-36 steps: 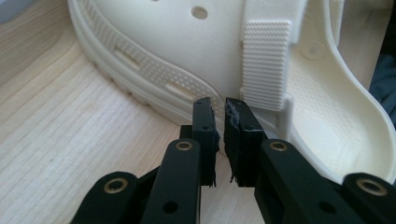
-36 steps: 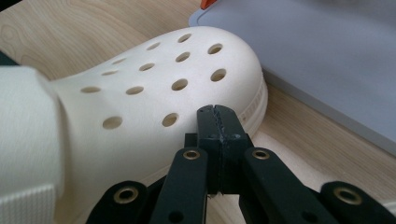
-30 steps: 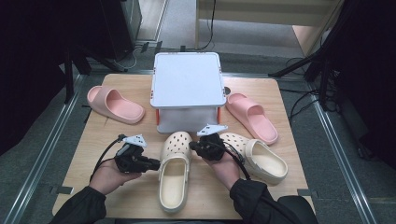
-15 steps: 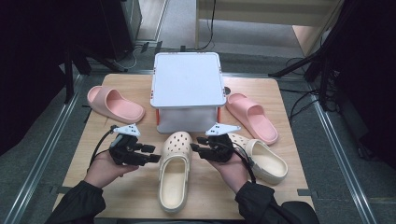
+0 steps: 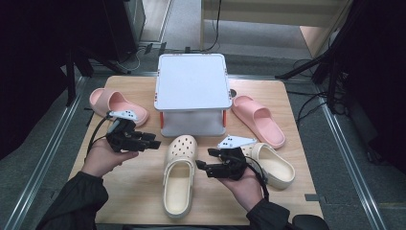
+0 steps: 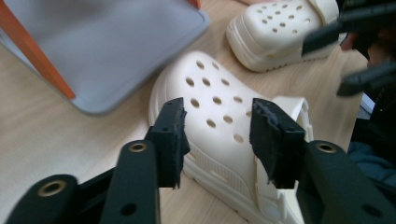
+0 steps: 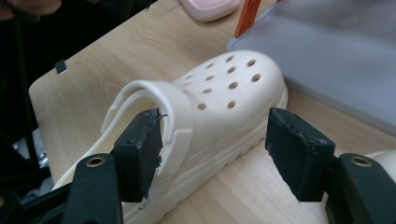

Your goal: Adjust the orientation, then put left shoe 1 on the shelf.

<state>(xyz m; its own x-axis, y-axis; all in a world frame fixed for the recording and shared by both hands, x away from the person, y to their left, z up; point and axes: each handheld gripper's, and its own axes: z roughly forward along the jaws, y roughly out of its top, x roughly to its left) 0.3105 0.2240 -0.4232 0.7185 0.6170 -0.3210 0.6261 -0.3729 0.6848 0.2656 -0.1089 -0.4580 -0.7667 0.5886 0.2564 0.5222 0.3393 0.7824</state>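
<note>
Both grippers (image 5: 155, 140) (image 5: 202, 164) now off the cream clog (image 5: 179, 175), jaws just opened, white box (image 5: 191, 86) behind.

The surface (image 5: 143, 191) carries 2 cream clogs, one (image 5: 178, 175) at the middle and one (image 5: 273, 165) to its right. There are 2 pink slides, one (image 5: 115, 104) at the left and one (image 5: 258, 120) at the right. 1 white box (image 5: 191, 91) stands between them.

Camera layout: one fixed overhead, two gripper-mounted.
High view looks forward and down over the whole table (image 5: 143, 201); each gripper view rides close behind its own jaws, aimed from opposite sides at the same cream clog (image 5: 179, 175) (image 6: 219, 112) (image 7: 224, 98).
</note>
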